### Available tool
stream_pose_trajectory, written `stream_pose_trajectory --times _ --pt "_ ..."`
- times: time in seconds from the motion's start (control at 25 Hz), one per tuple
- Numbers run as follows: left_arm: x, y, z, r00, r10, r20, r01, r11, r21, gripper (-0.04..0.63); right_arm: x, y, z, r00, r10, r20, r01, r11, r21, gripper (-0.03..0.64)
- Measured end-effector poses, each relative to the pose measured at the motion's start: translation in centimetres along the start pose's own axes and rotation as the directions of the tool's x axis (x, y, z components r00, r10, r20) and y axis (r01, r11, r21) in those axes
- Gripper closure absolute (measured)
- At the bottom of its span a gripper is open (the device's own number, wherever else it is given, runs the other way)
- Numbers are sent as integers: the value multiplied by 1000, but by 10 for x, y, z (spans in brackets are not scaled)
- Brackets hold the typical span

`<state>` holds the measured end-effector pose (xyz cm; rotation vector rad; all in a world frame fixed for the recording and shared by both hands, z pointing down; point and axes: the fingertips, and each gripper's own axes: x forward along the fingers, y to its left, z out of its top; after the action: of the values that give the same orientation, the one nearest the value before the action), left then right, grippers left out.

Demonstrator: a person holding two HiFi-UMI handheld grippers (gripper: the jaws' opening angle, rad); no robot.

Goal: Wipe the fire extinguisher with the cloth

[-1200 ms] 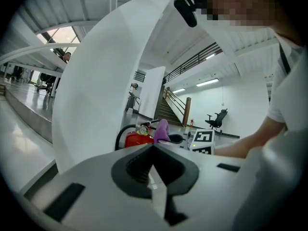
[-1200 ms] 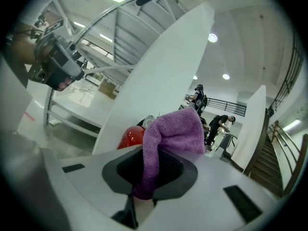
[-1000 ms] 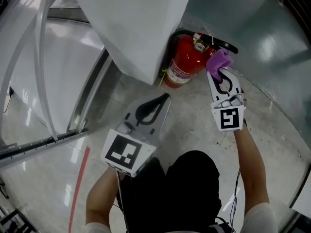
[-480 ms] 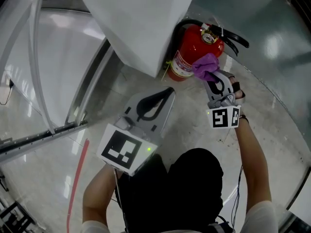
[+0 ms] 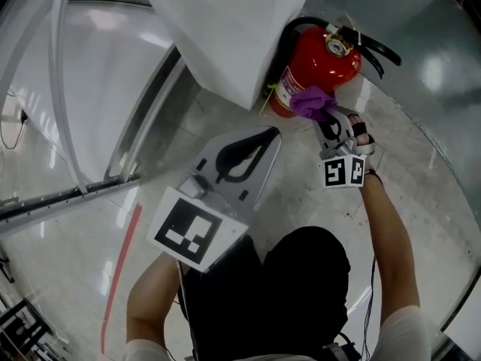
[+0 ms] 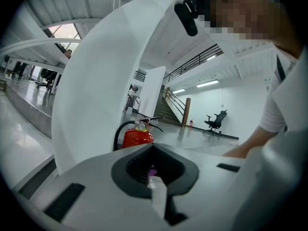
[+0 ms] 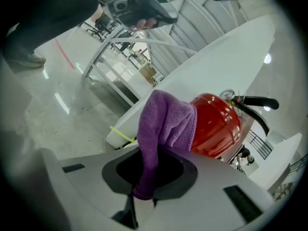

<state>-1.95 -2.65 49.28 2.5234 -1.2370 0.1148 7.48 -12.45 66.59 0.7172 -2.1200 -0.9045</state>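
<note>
Fire extinguisher: the red fire extinguisher [image 5: 319, 66] stands on the floor [image 5: 316, 201] at about 1 o'clock from the middle of the head view, tucked against the foot of a slanted white panel [image 5: 225, 28]. Its gauge [image 5: 336, 46] and black hose [image 5: 289, 36] are at the top.

Cloth: the purple cloth [image 5: 312, 102] lies against the lower part of the red cylinder, at about 7 o'clock from the gauge. In the right gripper view it is draped over the cylinder's left side.

Right gripper: the right gripper [image 5: 328, 122] has its jaws clamped on a fold of the cloth. The tail of the cloth hangs down through the jaw opening.

Left gripper: the left gripper [image 5: 259, 143] has its jaws together with nothing between them. It is held off the floor at about 8 o'clock from the right gripper, well apart from the extinguisher and pointing towards it.

Change over the last second: the cloth was up beside the valve and handle and has come down the cylinder towards its base. The right gripper has sunk with it and rolled, so its marker cube [image 5: 344, 171] now shows two faces instead of one.

Unchanged: the left gripper has kept its place and its closed jaws.

Floor mark: a red line [image 5: 120, 277] runs at 8 o'clock from the picture's middle.
</note>
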Motion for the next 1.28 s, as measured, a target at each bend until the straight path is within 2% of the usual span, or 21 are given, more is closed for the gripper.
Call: stream_pose_trajectory --times 0.4,0.68,1.12,1.28 --pt "-8 -1 1 1000 18 1 -18 1000 -8 592 36 68 -44 993 97 -73 -96 995 10 561" --pt "-11 4 -4 1000 26 -5 -26 999 -18 592 50 94 -59 987 125 -97 -117 989 88 561" --pt "-11 4 -5 1000 20 -4 -20 1000 -15 592 73 132 -92 961 210 -181 -182 971 156 561" --pt "-14 2 -6 1000 12 -5 -12 1000 -3 591 80 148 -102 938 265 -224 -218 952 213 561"
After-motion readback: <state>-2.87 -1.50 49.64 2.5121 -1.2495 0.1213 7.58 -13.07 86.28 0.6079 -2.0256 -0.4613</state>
